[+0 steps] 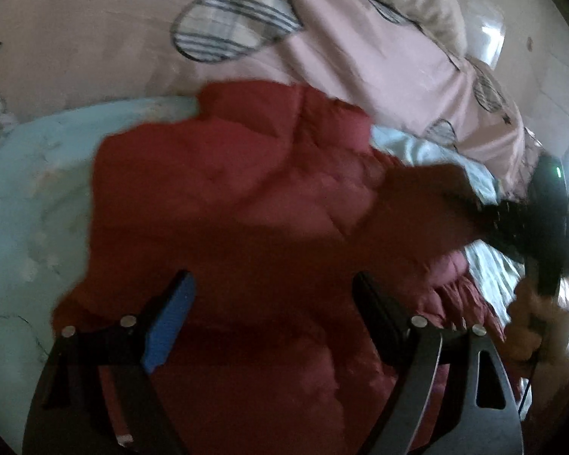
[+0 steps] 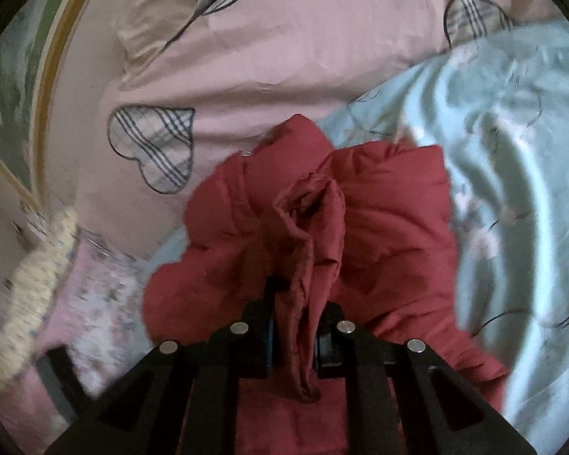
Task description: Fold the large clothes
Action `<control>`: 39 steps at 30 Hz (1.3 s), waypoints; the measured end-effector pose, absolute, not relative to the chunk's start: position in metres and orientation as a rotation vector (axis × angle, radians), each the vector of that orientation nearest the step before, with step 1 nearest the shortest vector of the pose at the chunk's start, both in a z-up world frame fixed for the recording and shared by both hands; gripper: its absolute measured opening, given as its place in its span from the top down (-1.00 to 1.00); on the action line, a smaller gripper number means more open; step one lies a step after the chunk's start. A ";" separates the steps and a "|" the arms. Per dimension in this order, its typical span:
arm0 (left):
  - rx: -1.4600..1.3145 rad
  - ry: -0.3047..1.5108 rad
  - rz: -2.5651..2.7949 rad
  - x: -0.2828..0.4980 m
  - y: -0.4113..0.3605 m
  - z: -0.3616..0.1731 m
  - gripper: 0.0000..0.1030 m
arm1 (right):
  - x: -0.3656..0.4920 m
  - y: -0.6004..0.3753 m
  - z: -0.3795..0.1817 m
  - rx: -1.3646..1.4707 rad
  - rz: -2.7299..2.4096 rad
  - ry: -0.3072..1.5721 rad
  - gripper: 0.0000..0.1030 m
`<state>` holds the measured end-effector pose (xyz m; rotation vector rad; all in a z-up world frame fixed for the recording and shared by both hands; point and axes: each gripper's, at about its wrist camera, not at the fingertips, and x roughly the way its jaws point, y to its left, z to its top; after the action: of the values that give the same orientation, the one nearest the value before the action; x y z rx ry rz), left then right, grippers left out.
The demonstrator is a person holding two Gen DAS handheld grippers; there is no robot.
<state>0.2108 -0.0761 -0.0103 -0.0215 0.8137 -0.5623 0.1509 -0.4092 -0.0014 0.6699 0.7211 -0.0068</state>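
Right wrist view: the right claw is clenched on a bunched fold of the puffy dark red quilted jacket.

The jacket lies heaped on a pale blue floral bedsheet, just in front of a pink duvet with plaid heart patches. In the left wrist view, the left claw hangs released above the jacket, fingers spread wide, one blue pad showing. The right claw grips the jacket's edge at the right.
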 end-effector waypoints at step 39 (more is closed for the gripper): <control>0.085 0.900 -0.398 0.287 -0.079 -0.061 -0.49 | 0.178 -0.370 -0.034 0.336 -0.150 0.852 0.24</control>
<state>0.2875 -0.0788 -0.0606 0.0849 0.8996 -0.3979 0.1784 -0.3698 -0.0344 0.3361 0.8520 -0.1502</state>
